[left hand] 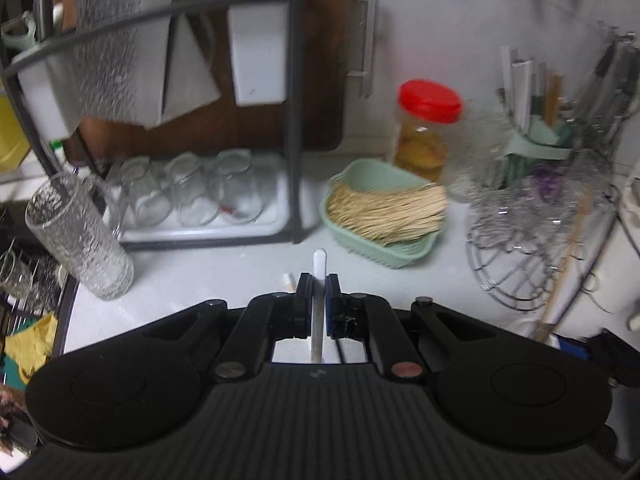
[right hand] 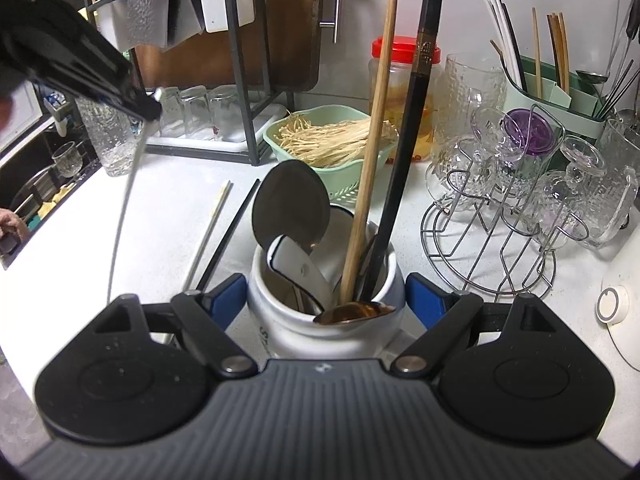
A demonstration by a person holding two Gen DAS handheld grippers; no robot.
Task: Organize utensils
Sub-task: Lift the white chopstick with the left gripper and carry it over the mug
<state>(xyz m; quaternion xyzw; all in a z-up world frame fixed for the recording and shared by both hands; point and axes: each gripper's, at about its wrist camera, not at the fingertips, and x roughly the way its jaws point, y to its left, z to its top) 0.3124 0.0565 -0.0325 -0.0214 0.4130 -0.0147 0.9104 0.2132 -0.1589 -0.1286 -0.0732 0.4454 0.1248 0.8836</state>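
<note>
My left gripper (left hand: 319, 286) is shut on a long white chopstick (left hand: 320, 268), held above the counter. In the right wrist view the same gripper (right hand: 148, 106) is at the upper left, and the chopstick (right hand: 124, 208) hangs down from it toward the counter. My right gripper (right hand: 325, 296) stands wide, with its blue pads (right hand: 230, 294) against both sides of a white ceramic jar (right hand: 296, 336). In the jar stand a wooden chopstick (right hand: 372, 152), a black chopstick (right hand: 408, 152), a metal ladle (right hand: 292, 200), a white spoon (right hand: 296, 268) and a copper spoon (right hand: 356, 314). One white chopstick (right hand: 212, 224) and one black chopstick (right hand: 230, 232) lie on the counter.
A green basket (right hand: 348, 196) of pale strands sits behind the jar. A wire rack (right hand: 492, 232) of glasses stands to the right, with a green utensil holder (right hand: 560, 100) behind it. A red-lidded jar (right hand: 404, 92), a textured tumbler (right hand: 116, 140), a dish rack (right hand: 244, 80) and a sink (right hand: 36, 192) at left are also here.
</note>
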